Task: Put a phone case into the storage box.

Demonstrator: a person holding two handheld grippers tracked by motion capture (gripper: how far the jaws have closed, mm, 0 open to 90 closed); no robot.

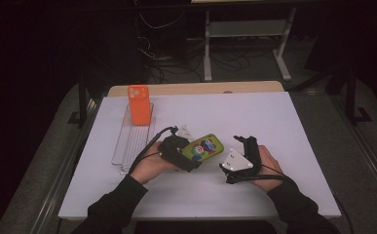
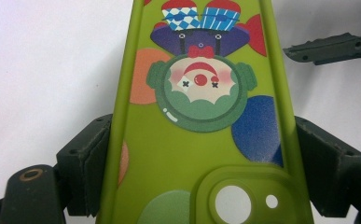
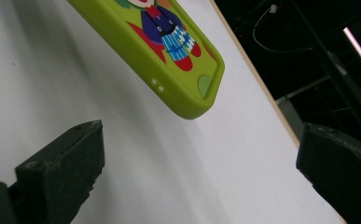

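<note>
1. Left gripper [image 1: 192, 157] is clamped on the green phone case [image 1: 204, 146] by its long edges, held just above the worktop [image 1: 273, 122].
2. Right gripper [image 1: 242, 140] sits just beside the case's free end, jaws spread wide with nothing in them.

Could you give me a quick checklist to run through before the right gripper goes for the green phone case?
1. Left gripper grips the green case: ok, its pads press on both long edges.
2. Right gripper ready to take it: ok, jaws stand wide apart with nothing between them.
3. Free end of the case within the right gripper's path: ok, it hangs ahead of the open jaws, not yet between them.
4. Case off the table: cannot tell, it looks raised in the right gripper view.
5. Orange case out of the way: ok, it stands upright in the clear rack, apart from both hands.
</note>
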